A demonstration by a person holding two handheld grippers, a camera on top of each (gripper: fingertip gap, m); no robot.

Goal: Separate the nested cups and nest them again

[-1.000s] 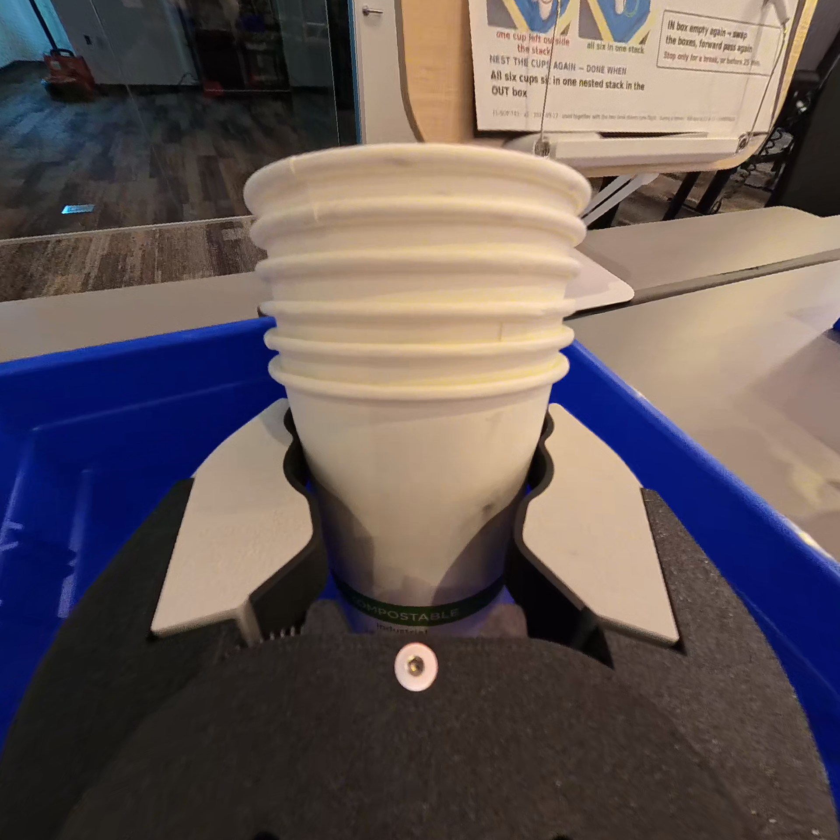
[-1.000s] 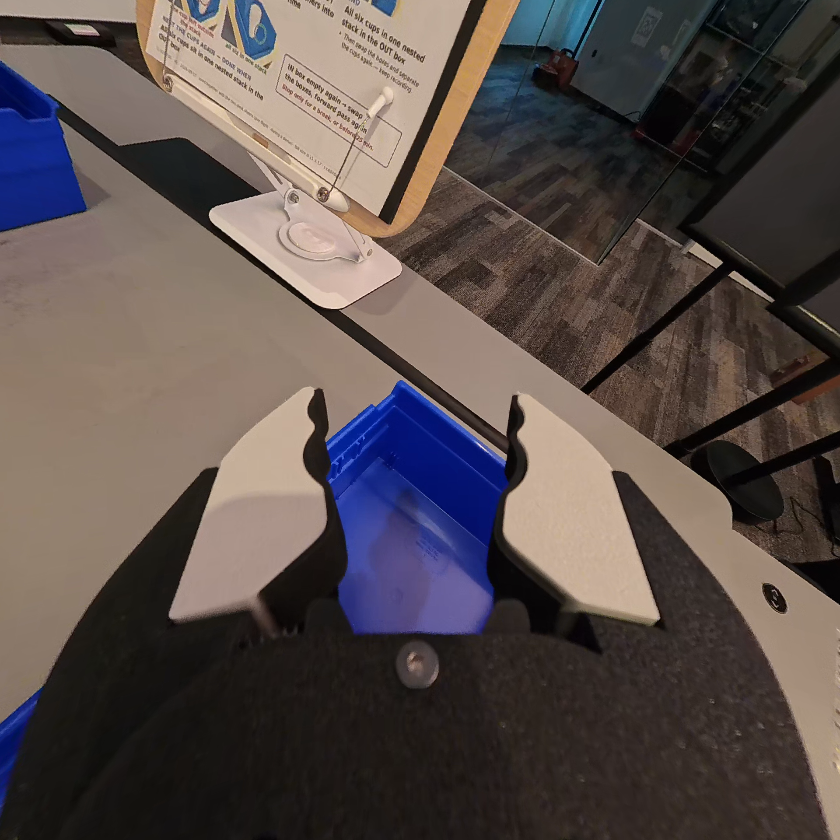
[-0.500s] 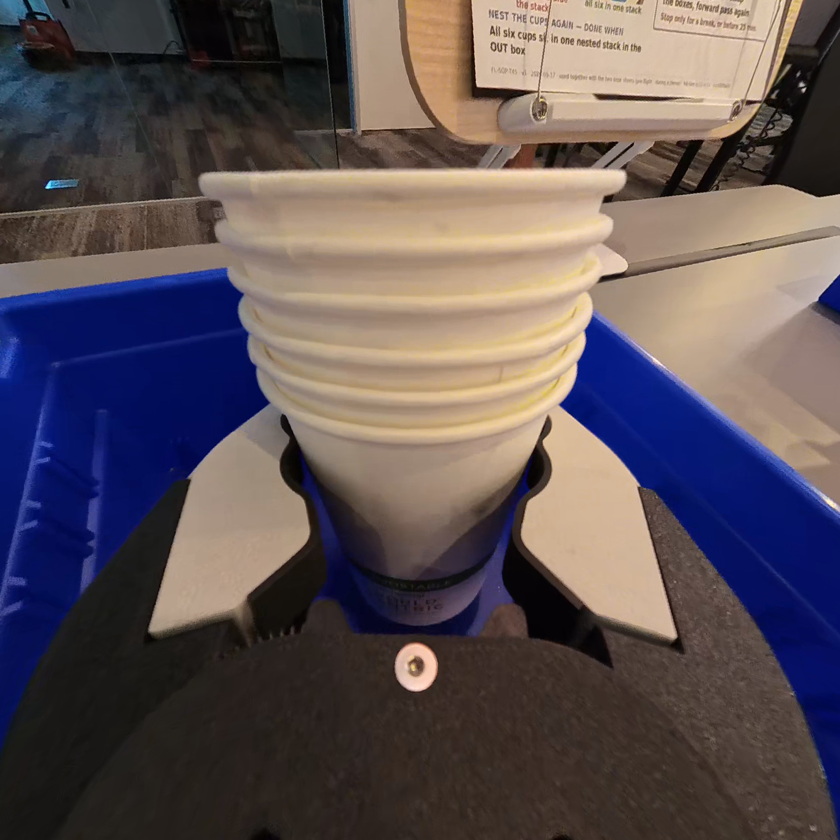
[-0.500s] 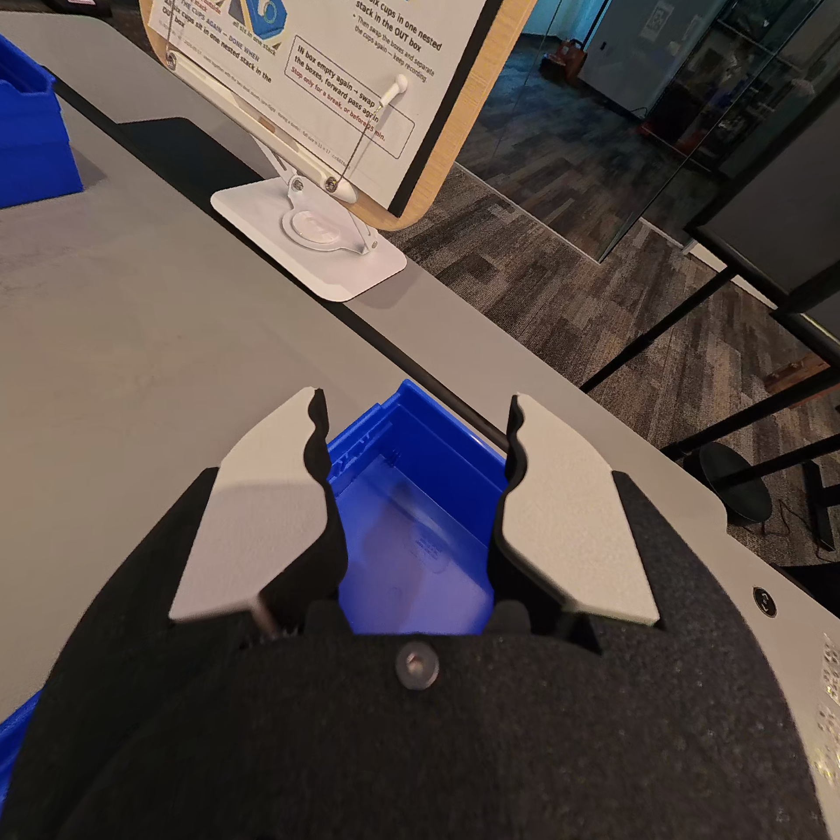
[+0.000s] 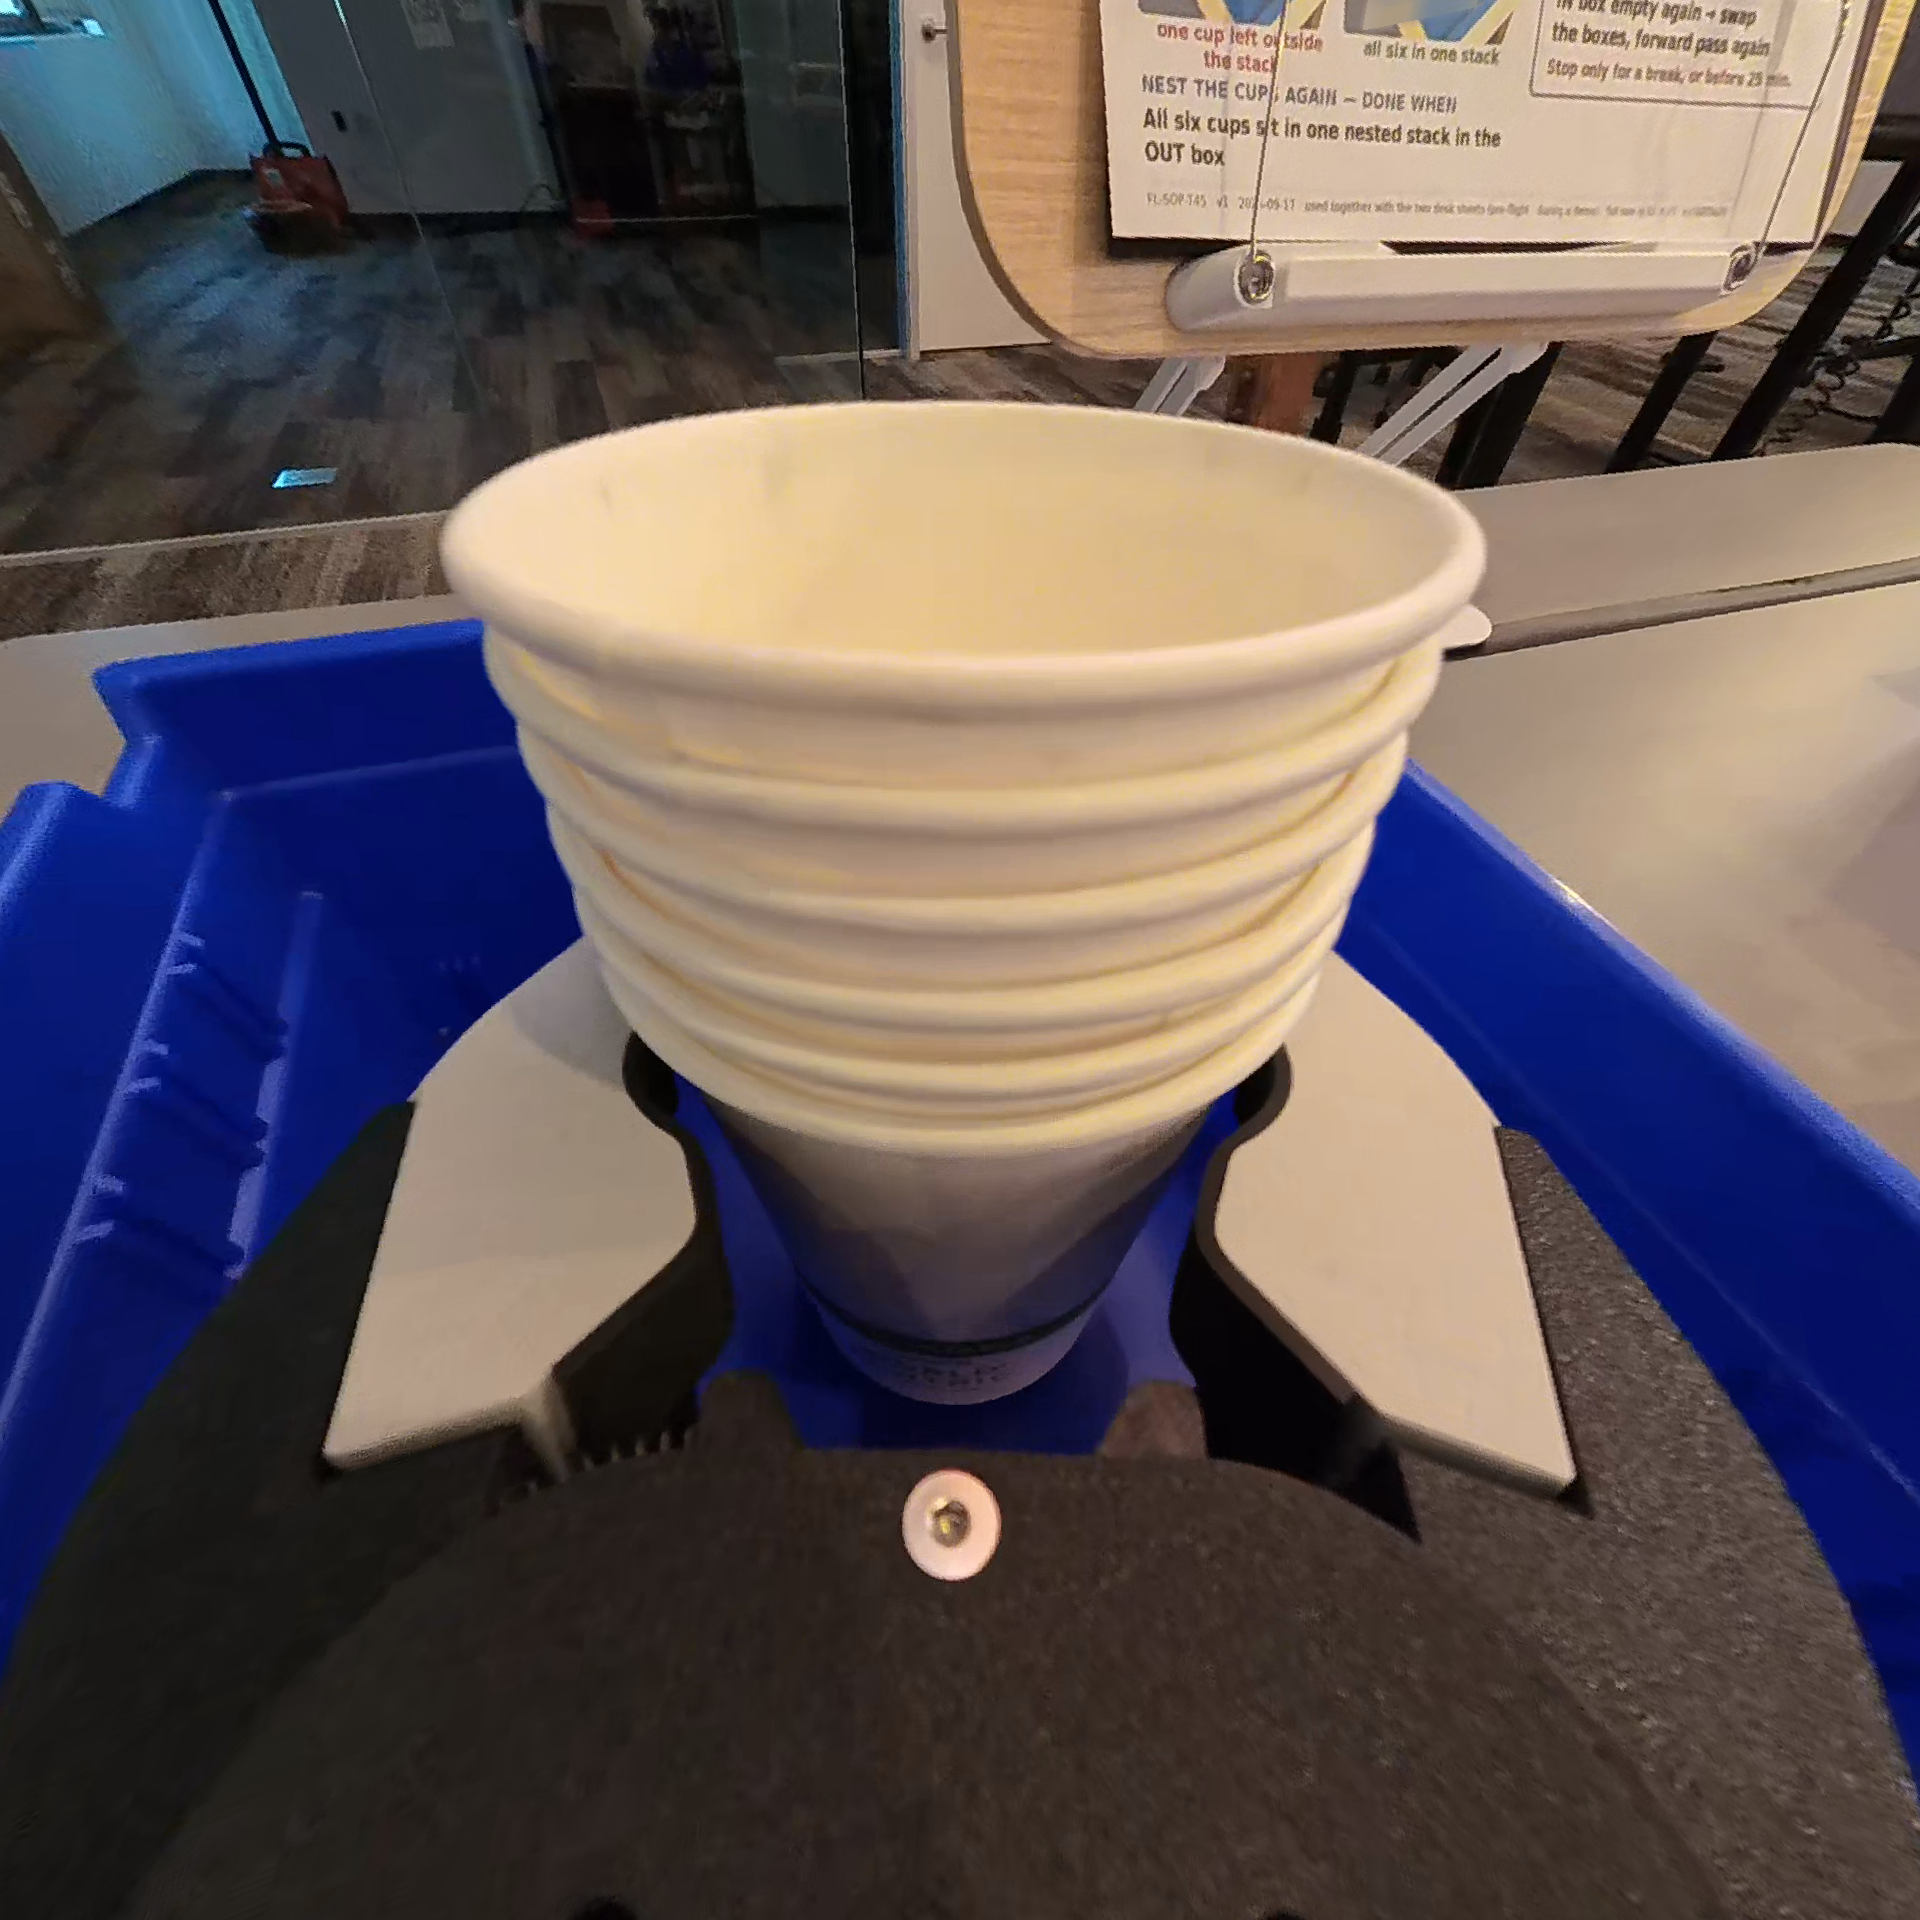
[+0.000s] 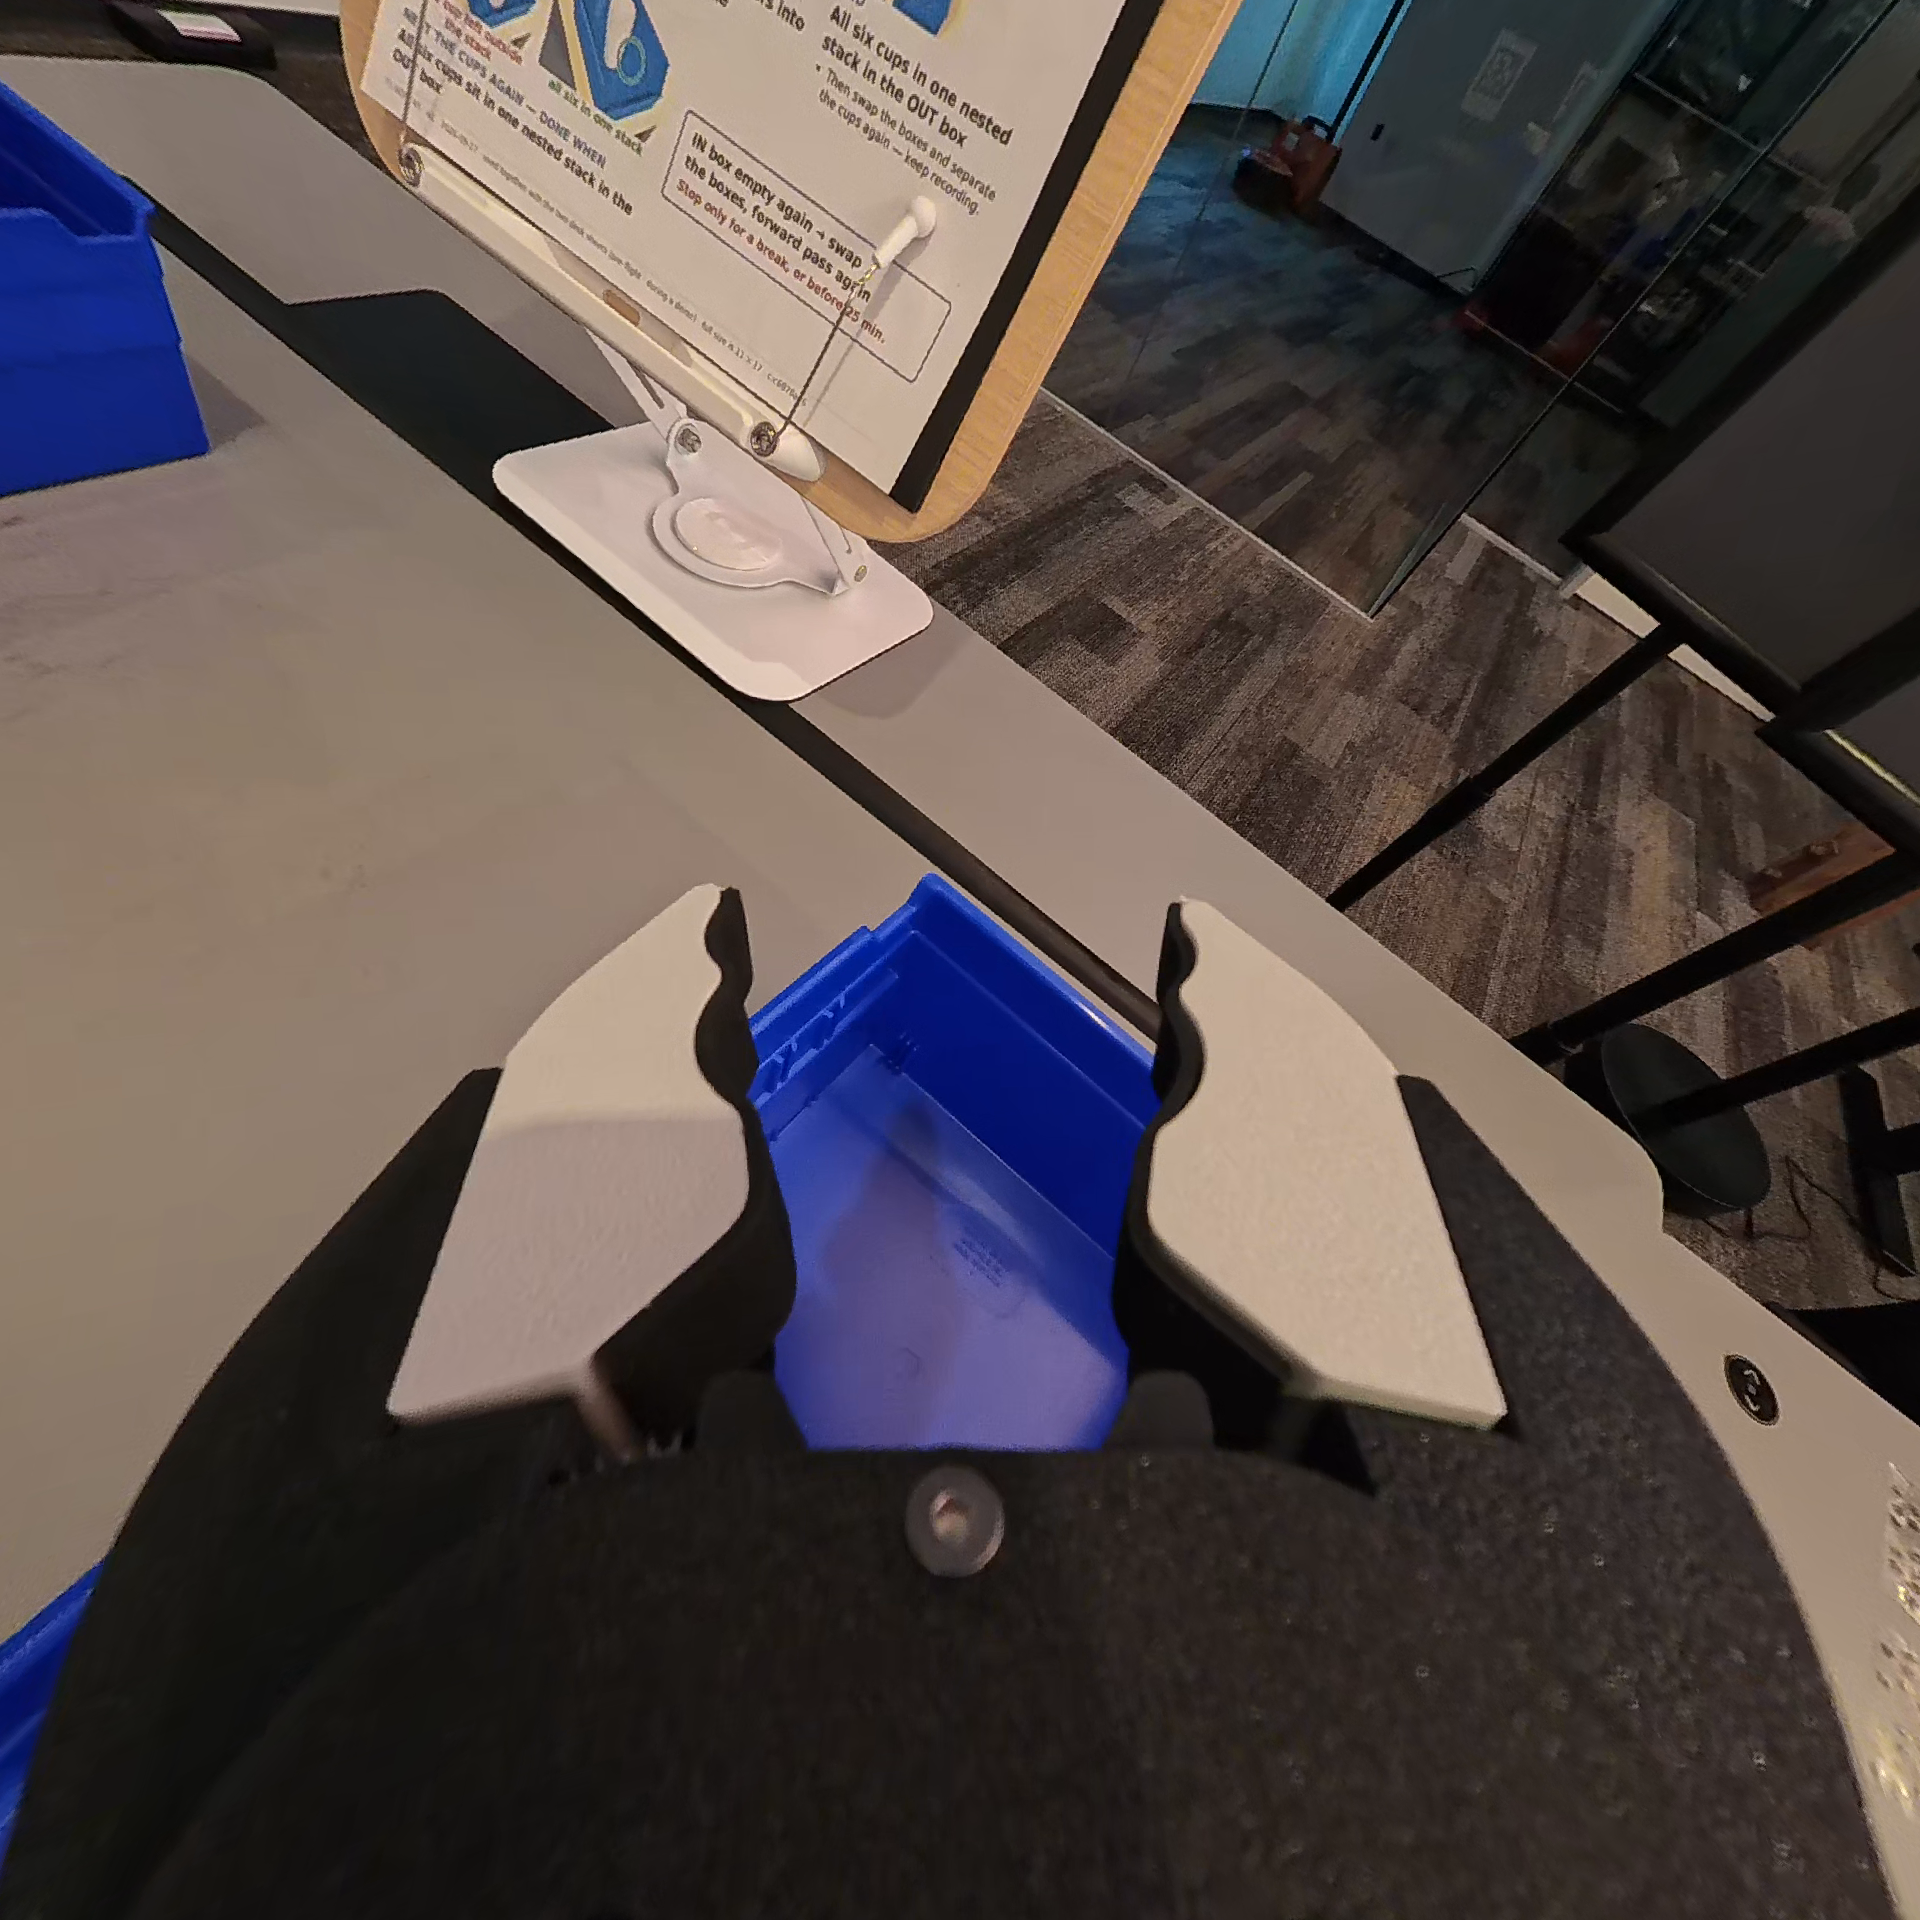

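Since 1 second ago the left gripper (image 5: 951, 1174) has risen, so the stack of 6 nested cups (image 5: 956, 831) now shows its open mouth. It stands upright in the blue bin (image 5: 1621, 1039), between spread, untouching fingers. The right gripper (image 6: 948, 1039) hovers unclenched, empty, over another blue bin (image 6: 997, 1049).

I am seeing the stack of nested cups (image 5: 951, 810) filling the gap between my left gripper (image 5: 951, 1164) fingers, blue bin (image 5: 343, 935) walls closing in on both sides; my right gripper (image 6: 948, 1049) is hanging spread over a second blue bin (image 6: 997, 997), bare grey table (image 6: 312, 790) lying leftward; a sign stand (image 6: 727, 540) is blocking the far edge.
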